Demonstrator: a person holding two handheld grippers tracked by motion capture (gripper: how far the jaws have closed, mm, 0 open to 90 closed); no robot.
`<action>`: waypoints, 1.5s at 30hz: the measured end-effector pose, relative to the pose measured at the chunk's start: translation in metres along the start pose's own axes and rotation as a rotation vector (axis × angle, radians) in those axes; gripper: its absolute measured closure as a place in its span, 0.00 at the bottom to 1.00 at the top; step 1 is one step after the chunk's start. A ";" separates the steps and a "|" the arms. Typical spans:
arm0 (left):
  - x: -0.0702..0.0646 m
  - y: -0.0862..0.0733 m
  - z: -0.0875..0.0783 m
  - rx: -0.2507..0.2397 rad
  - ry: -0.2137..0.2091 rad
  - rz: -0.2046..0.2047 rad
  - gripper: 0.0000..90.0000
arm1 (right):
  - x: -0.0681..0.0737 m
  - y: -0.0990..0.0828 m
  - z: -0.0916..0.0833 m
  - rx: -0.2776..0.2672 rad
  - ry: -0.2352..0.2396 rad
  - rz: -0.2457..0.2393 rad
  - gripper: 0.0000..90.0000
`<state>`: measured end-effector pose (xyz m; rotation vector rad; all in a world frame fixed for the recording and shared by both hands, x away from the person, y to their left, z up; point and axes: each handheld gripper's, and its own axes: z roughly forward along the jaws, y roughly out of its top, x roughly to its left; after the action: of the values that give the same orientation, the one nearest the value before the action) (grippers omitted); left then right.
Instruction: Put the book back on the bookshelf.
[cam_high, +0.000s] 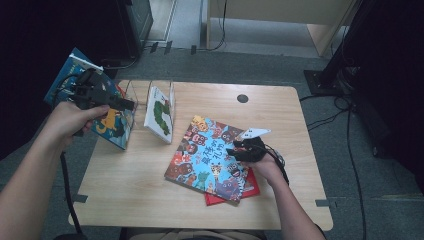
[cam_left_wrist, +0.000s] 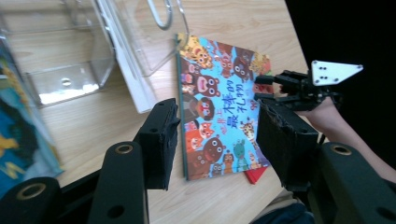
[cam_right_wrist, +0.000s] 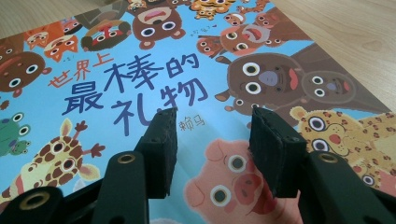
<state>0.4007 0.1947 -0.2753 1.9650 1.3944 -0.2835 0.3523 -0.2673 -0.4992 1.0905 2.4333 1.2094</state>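
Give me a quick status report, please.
Left gripper open, empty, by the clear book stand. Right gripper open over the animal picture book. Red book underneath.

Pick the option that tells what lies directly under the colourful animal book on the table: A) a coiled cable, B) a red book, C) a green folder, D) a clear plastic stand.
B: a red book pokes out from beneath the lower right corner of the animal book in the high view, and the left gripper view shows that same red corner.

high: above, forward-down | gripper views: close, low | shared: animal book (cam_high: 210, 155)
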 end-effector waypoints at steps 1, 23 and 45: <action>-0.001 -0.002 0.002 0.001 0.002 0.000 0.54 | 0.000 0.000 0.000 0.000 0.000 0.000 0.58; 0.014 -0.031 0.057 0.030 -0.037 0.007 0.54 | 0.001 -0.002 0.000 -0.013 -0.001 0.007 0.58; 0.035 -0.055 0.109 0.078 -0.010 0.009 0.53 | 0.005 -0.005 -0.001 -0.016 -0.002 -0.008 0.57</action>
<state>0.3884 0.1591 -0.3967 2.0297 1.3868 -0.3476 0.3456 -0.2667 -0.5013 1.0760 2.4199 1.2220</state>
